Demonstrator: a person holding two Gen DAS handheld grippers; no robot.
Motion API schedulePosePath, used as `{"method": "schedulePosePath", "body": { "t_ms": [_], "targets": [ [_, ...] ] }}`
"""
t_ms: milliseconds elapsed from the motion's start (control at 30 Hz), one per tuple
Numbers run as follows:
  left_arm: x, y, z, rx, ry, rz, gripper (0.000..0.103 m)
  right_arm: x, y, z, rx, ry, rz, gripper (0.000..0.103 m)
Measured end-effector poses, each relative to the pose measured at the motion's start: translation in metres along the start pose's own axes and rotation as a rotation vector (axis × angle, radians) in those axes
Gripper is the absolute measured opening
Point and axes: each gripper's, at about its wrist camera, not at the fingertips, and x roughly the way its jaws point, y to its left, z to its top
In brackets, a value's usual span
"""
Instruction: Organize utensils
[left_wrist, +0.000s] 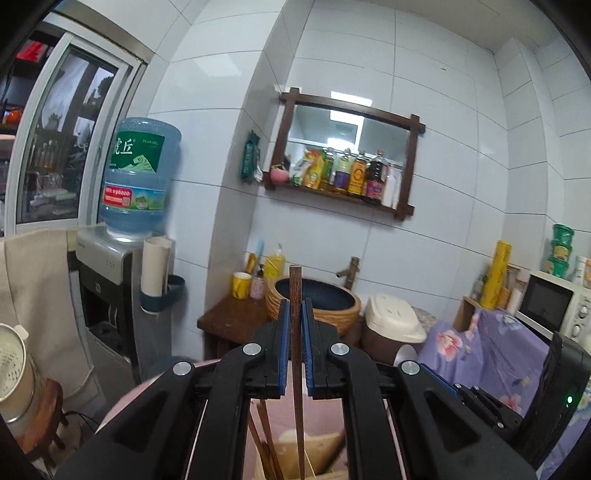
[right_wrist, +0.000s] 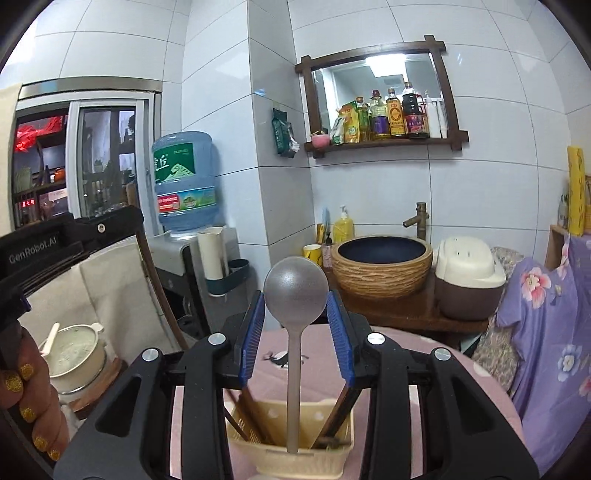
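At the far left of the left wrist view, a cream perforated pot (left_wrist: 14, 365) sits on a small wooden stool. Beside it stands a white water dispenser topped with a blue water bottle (left_wrist: 138, 177). In the centre, the left gripper (left_wrist: 294, 325) has its blue-padded fingers (left_wrist: 283, 343) clenched on a dark brown wooden chopstick (left_wrist: 295, 332), which stands upright between them, its square end rising above the fingertips and its lower part running down toward a cream plastic utensil basket (left_wrist: 325, 454) on the pink-clothed desk (left_wrist: 325, 421). More brown chopsticks (left_wrist: 264, 450) lean in that basket. Behind, a ribbed tan basin with a dark blue bowl (left_wrist: 317, 299) rests on a wooden stand.

In the right wrist view, a hand with gold glitter nails (right_wrist: 26, 402) appears at the left edge, holding the other black gripper body. In the centre, the right gripper (right_wrist: 295, 321) has its blue fingers (right_wrist: 341, 339) grasping a grey spoon with a round bowl (right_wrist: 295, 288): the pads press the sides of the bowl, which stands upright, while the thin handle hangs down to the basket below it; whether its tip touches the basket cannot be told. To the right sits a cream and brown rice cooker (right_wrist: 469, 280), then a purple floral cloth (right_wrist: 546, 332).
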Motion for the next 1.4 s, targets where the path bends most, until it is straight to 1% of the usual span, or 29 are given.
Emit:
{"method": "schedulePosePath", "body": {
  "t_ms": [100,233,333,533,600,633,700,767,900,1000,1067,1133,1200,1233,1267,1300,1333,1367,1400],
  "targets": [
    [0.019,-0.001,-0.013,0.022,0.001,0.037,0.007,0.023,0.001,-0.009,-0.022,0.006,-0.011,0.036],
    [0.035,0.008,-0.04,0.016,0.03,0.054,0.007,0.048,0.002,-0.037,-0.051,0.034,-0.032,0.036],
    [0.04,0.012,-0.062,0.019,0.053,0.061,0.007,0.056,0.001,-0.055,-0.065,0.067,-0.032,0.036],
    [0.043,0.013,-0.089,0.039,0.11,0.038,0.007,0.058,0.003,-0.082,-0.137,0.134,-0.04,0.036],
    [0.041,0.011,-0.097,0.063,0.11,0.046,0.007,0.057,0.002,-0.087,-0.149,0.16,-0.038,0.036],
    [0.042,0.011,-0.099,0.064,0.124,0.04,0.007,0.057,0.002,-0.09,-0.159,0.178,-0.035,0.036],
    [0.047,0.012,-0.105,0.057,0.178,0.017,0.007,0.057,0.002,-0.095,-0.179,0.208,-0.04,0.036],
    [0.049,0.013,-0.108,0.065,0.194,0.027,0.007,0.058,0.0,-0.101,-0.195,0.23,-0.036,0.036],
    [0.054,0.016,-0.116,0.064,0.247,0.011,0.007,0.058,-0.002,-0.108,-0.211,0.251,-0.05,0.036],
    [0.053,0.017,-0.119,0.067,0.268,0.003,0.008,0.055,-0.006,-0.112,-0.191,0.255,-0.055,0.038],
    [0.048,0.017,-0.12,0.07,0.263,-0.002,0.016,0.049,-0.009,-0.112,-0.174,0.24,-0.053,0.043],
    [0.04,0.018,-0.119,0.059,0.249,-0.005,0.046,0.039,-0.012,-0.112,-0.16,0.218,-0.053,0.046],
    [0.029,0.021,-0.116,0.045,0.22,0.001,0.056,0.029,-0.014,-0.112,-0.156,0.196,-0.067,0.048],
    [0.023,0.023,-0.116,0.045,0.21,0.0,0.059,0.024,-0.016,-0.113,-0.15,0.189,-0.073,0.052],
    [0.019,0.023,-0.116,0.049,0.206,-0.001,0.062,0.017,-0.019,-0.113,-0.139,0.183,-0.08,0.059],
    [0.012,0.024,-0.117,0.055,0.201,0.001,0.069,0.012,-0.021,-0.114,-0.129,0.18,-0.088,0.063],
    [0.006,0.025,-0.118,0.061,0.195,0.003,0.078,0.004,-0.025,-0.116,-0.113,0.175,-0.103,0.07],
    [0.0,0.025,-0.12,0.065,0.191,0.005,0.081,-0.002,-0.027,-0.118,-0.102,0.171,-0.116,0.076],
    [-0.006,0.027,-0.123,0.068,0.189,0.004,0.087,-0.01,-0.029,-0.121,-0.089,0.168,-0.126,0.079]
  ]
}}
